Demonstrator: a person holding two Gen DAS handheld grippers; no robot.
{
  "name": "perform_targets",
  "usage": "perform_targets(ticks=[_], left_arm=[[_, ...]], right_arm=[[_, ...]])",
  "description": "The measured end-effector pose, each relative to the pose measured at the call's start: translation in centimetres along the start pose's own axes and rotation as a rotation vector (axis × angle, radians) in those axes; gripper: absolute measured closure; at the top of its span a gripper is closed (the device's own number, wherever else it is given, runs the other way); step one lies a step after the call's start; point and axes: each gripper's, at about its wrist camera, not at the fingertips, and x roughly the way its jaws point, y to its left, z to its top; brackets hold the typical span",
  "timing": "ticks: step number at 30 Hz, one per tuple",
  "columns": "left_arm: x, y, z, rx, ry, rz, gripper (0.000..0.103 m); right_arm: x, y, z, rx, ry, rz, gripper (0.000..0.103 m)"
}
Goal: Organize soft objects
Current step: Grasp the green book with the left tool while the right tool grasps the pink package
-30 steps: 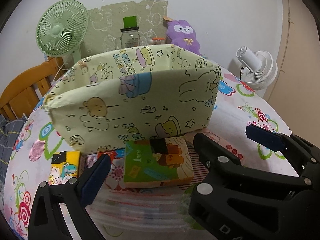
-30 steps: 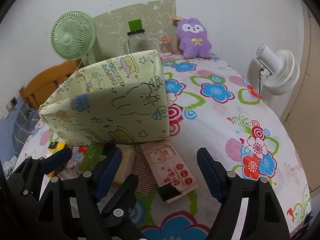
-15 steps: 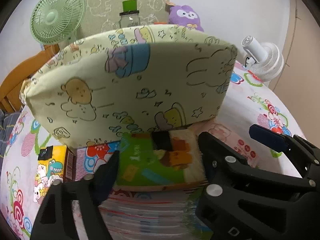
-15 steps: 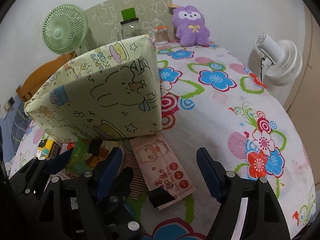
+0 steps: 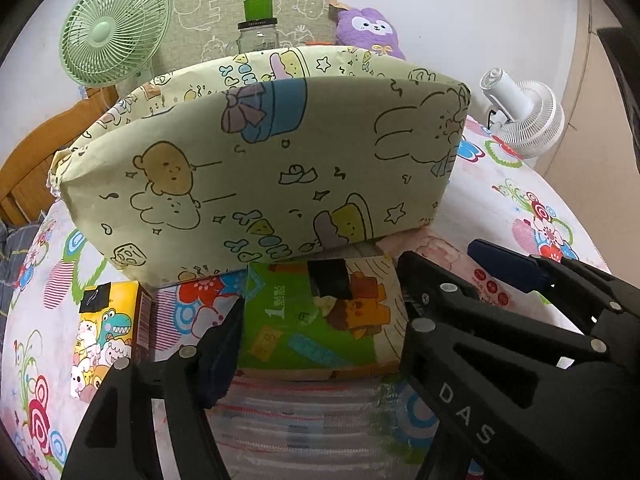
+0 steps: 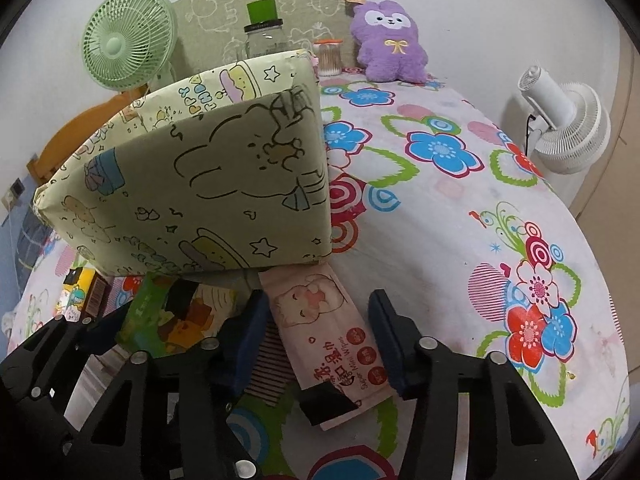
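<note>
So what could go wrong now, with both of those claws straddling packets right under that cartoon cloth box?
The pale green cartoon-print fabric box overhangs both packs, so a lift could catch and tip it. The open left gripper straddles the green tissue pack; the soft pack may buckle or slip when squeezed. The open right gripper straddles the pink wet-wipes pack, close to the left gripper, so the two might collide.

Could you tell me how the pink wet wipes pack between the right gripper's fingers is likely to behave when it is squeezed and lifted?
The pink wipes pack looks like a flat film pouch, so it will probably give under the right gripper and sag at its ends. Its glossy wrapper may be slippery. It lies flat, so rolling seems unlikely.
</note>
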Motion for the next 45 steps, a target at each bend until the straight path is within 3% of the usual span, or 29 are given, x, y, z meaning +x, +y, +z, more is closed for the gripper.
perform_targets(ticks=[2,7,45], left_arm=[[0.0,0.0,0.0,0.002,-0.001,0.001,0.029],[-0.3,0.0,-0.2,0.014,-0.004,0.002,0.03],[-9.6,0.9,1.4,0.002,-0.188,-0.022,0.031]], right_arm=[[-0.1,0.1,-0.1,-0.001,0.001,0.004,0.057],[-0.4,0.2,-0.4,0.015,0.002,0.005,0.062],[-9.7,2.6,1.2,0.017,-0.166,-0.011,0.062]])
